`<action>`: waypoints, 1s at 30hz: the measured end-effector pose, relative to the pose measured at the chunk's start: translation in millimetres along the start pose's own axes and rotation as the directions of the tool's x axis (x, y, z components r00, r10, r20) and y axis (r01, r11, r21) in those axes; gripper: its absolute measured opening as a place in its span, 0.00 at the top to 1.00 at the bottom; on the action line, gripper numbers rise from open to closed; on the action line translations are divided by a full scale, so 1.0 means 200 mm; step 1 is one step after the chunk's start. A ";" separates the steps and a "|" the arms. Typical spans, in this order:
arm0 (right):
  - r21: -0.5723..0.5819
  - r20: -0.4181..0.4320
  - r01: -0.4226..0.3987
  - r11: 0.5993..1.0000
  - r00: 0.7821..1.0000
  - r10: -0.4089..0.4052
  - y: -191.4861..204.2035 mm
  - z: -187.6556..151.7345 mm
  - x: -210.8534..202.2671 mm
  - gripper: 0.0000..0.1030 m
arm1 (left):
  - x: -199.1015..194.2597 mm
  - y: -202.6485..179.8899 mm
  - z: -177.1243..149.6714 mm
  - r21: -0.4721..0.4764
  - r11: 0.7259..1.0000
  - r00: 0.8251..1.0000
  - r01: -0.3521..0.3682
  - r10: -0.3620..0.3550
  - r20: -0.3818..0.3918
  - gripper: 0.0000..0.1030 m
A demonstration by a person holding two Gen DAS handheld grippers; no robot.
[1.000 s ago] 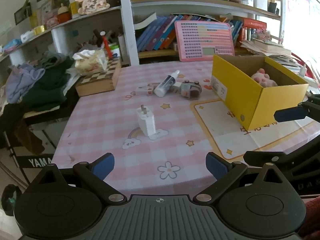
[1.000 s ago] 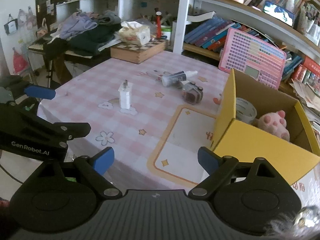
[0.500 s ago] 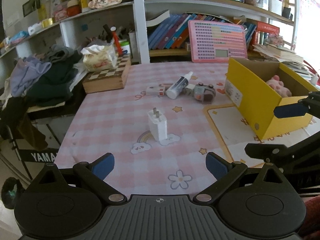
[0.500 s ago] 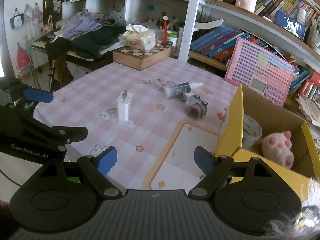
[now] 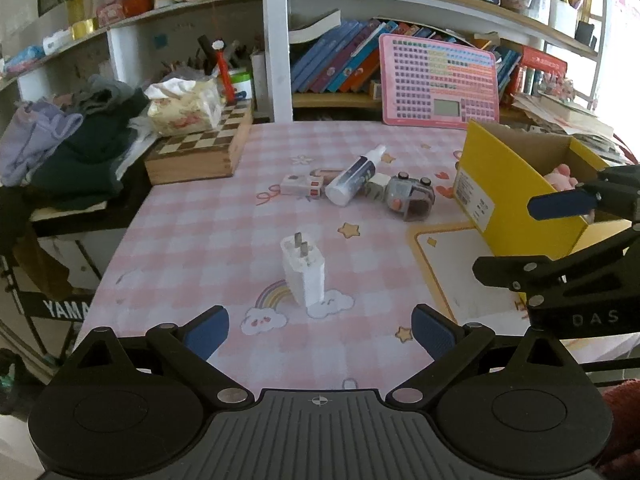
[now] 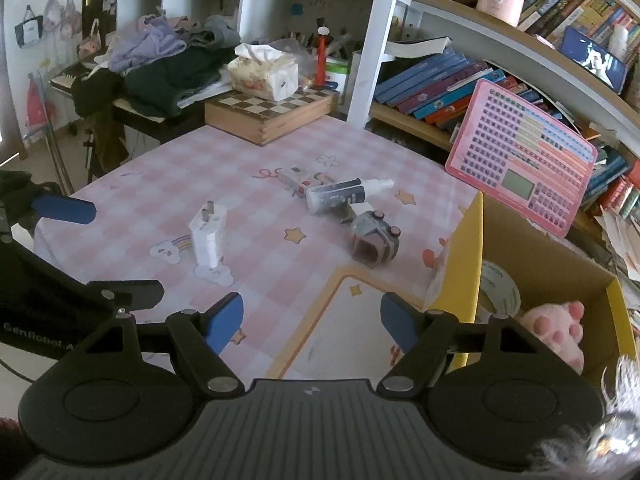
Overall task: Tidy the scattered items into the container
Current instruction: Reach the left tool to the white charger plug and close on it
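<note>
A white plug charger [image 5: 304, 276] [image 6: 208, 240] stands upright on the pink checked tablecloth [image 5: 200, 232], prongs up. Further back lie a spray bottle [image 5: 354, 180] [image 6: 344, 196], a small white-and-red item [image 5: 300, 186] [image 6: 294, 178] and a grey toy car [image 5: 410, 196] [image 6: 374, 240]. The yellow box [image 5: 504, 200] [image 6: 460, 276] at the right holds a pink plush paw [image 6: 560, 332] and a tape roll [image 6: 498, 294]. My left gripper [image 5: 320, 330] is open just short of the charger, nothing between its fingers. My right gripper [image 6: 312, 322] has its jaws closing, empty, over the mat beside the box.
A wooden chessboard box [image 5: 200, 152] with a tissue pack [image 5: 184, 106] sits at the table's back left. A pink keyboard toy [image 5: 440, 80] leans on bookshelves behind. Clothes [image 5: 72, 148] pile on a keyboard left of the table. The table's left edge [image 5: 116, 264] drops off.
Both grippers have moved forward over the table, so the charger and box look nearer. The right gripper's fingers have drawn closer together. The left fingers keep the same spread.
</note>
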State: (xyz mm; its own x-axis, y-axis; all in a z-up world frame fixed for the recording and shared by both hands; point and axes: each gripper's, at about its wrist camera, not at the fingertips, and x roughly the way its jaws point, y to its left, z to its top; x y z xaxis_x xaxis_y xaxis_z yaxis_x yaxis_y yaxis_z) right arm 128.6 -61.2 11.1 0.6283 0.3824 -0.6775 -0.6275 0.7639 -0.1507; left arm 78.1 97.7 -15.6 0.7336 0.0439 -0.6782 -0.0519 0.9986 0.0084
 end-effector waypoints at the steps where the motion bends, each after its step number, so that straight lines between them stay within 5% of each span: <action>1: -0.002 -0.002 -0.001 1.000 1.000 0.001 -0.01 0.01 0.01 0.27 | 0.01 0.00 0.01 -0.003 1.000 1.000 0.001 -0.001 -0.001 0.04; 20: 0.058 -0.096 -0.045 0.997 0.994 0.050 -0.18 0.23 0.36 0.29 | 0.26 -0.01 0.13 -0.043 0.998 0.999 0.035 -0.037 -0.031 0.10; 30: 0.074 -0.166 -0.024 0.997 0.985 0.036 -0.25 0.33 0.58 0.33 | 0.40 0.05 0.17 -0.092 0.996 0.997 0.004 -0.010 -0.072 0.22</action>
State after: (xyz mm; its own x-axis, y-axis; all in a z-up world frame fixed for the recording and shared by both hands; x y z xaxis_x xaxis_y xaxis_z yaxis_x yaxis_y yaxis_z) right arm 263.8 -21.6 -13.4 0.5198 0.3180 -0.7929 -0.6069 0.7906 -0.0808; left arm 159.7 112.5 -43.8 0.6834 0.0312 -0.7293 -0.1111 0.9919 -0.0616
